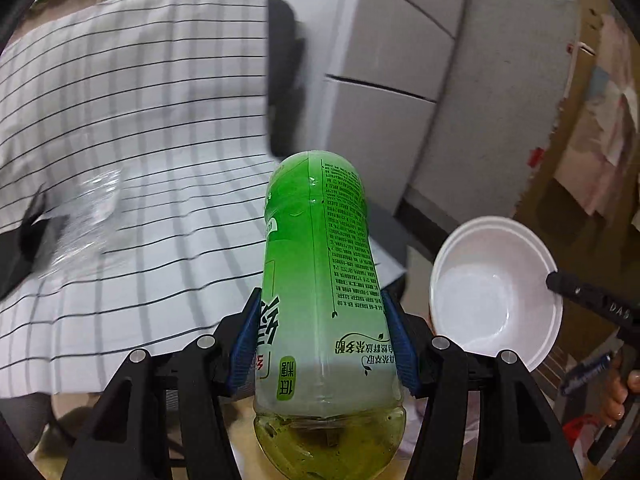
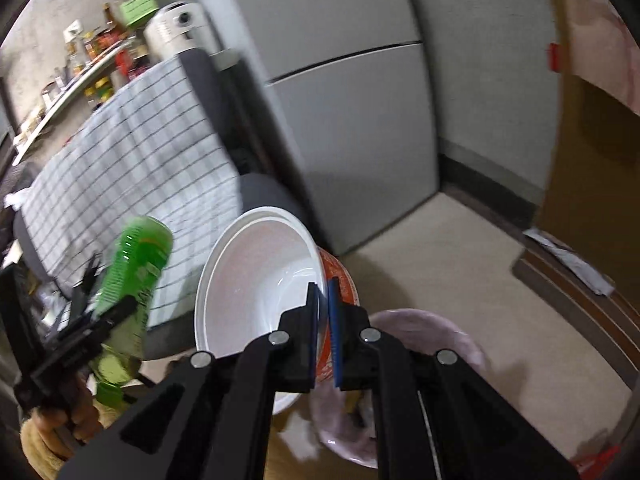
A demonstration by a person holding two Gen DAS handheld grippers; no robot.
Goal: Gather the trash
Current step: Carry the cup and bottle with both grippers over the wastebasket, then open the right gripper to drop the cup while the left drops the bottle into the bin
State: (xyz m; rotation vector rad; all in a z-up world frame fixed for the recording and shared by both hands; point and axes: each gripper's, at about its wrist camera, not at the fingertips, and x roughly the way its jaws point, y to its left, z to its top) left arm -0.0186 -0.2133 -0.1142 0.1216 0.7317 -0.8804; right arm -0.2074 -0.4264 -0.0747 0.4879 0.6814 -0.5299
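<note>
A fridge (image 2: 352, 120) and a checked cloth (image 1: 132, 160) stood behind. The left gripper (image 1: 324, 340) clamped a green bottle (image 1: 320, 280); the right gripper (image 2: 324, 320) pinched a bowl's (image 2: 256, 280) rim above a pink bin (image 2: 460, 344).

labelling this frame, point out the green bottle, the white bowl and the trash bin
green bottle (image 1: 320, 264): left wrist view, on its label.
white bowl (image 2: 256, 280): right wrist view, on its inner wall.
trash bin (image 2: 460, 340): right wrist view, on its pink liner's rim.
</note>
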